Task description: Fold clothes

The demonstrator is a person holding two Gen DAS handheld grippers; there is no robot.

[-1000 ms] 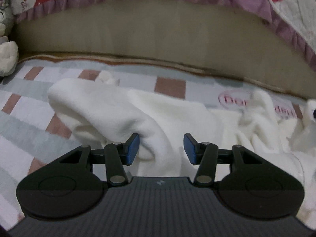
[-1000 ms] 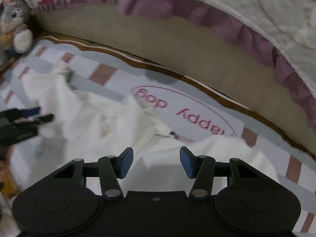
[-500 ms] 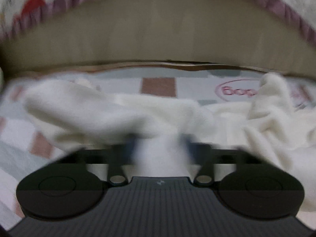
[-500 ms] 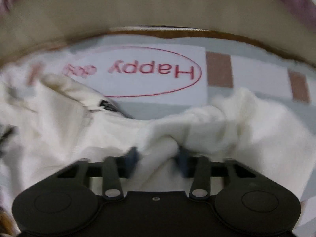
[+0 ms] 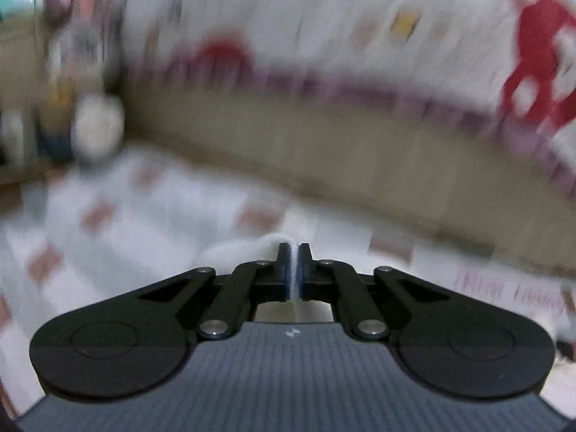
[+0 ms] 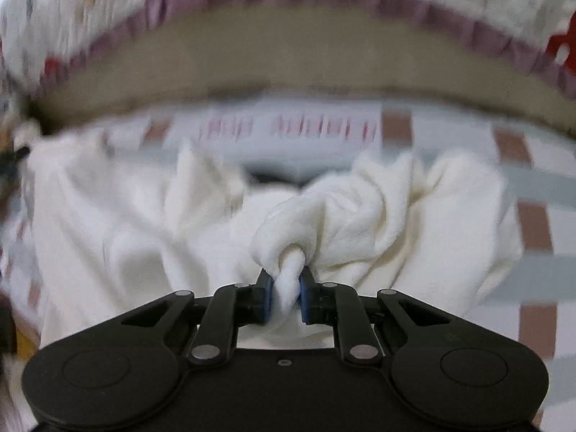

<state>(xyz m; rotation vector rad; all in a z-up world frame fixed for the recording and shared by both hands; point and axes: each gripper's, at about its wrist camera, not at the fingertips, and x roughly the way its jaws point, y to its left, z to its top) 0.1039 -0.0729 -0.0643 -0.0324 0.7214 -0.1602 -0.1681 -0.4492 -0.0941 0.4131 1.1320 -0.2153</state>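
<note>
Right wrist view shows the right claw [image 6: 286, 295] clenched on a twisted bunch of a cream fleece garment [image 6: 378, 223], the blue pads pressed into a thick roll of cloth. From that pinch the rest of the garment spreads away in loose, rumpled heaps over a checked mat [image 6: 532, 237] of grey, white and brown squares, with red lettering on a white patch beyond it. In the left wrist view the left claw [image 5: 294, 270] is likewise clamped, with only a thin edge of the same pale cloth caught between its pads and a small tuft showing above the tips; the background there is heavily smeared, so little of the garment itself can be made out. As for progress, the garment lies crumpled, with no flat panel or clean crease in sight, so by my reading the folding proper remains to be done: the cloth held at two points looks set to be drawn out or shaken flat, though which parts of the garment are gripped I cannot tell. Behind the mat runs a plain tan band [image 6: 288, 61], and above it hangs a white quilted cover [image 5: 396, 18] with red figures and a purple frilled edge.
</note>
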